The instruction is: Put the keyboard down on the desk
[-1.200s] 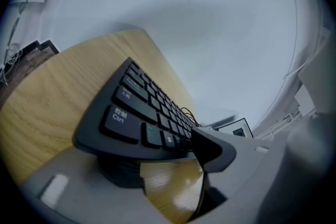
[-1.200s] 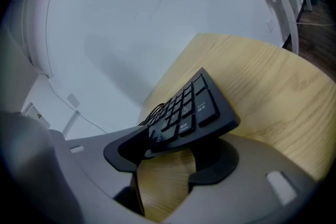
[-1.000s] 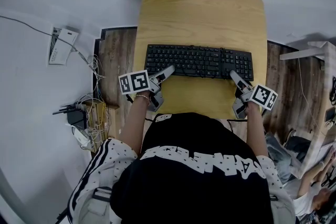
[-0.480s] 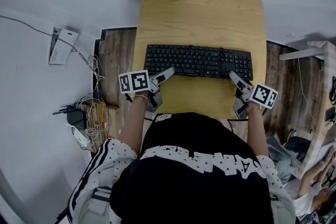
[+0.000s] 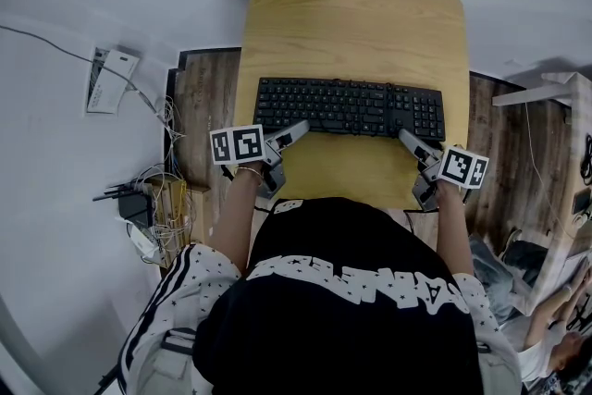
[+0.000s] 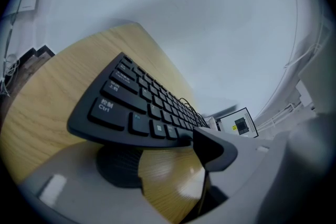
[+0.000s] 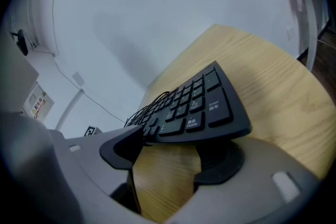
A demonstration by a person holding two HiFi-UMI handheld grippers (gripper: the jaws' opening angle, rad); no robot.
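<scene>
Both pairs of jaws have just been opening. The left gripper (image 5: 298, 126) and right gripper (image 5: 405, 136) stand spread, loose around the front corners of the keyboard (image 5: 350, 107). It lies flat mid-frame on the desk (image 5: 356, 18), so it looks released.

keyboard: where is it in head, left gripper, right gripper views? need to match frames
Head view: keyboard centre frame, across the wooden desk.
Left gripper view: its Ctrl end, centre-left.
Right gripper view: its number-pad end, centre, slightly right.
Shared landmark: the wooden desk under it, in all three.
</scene>
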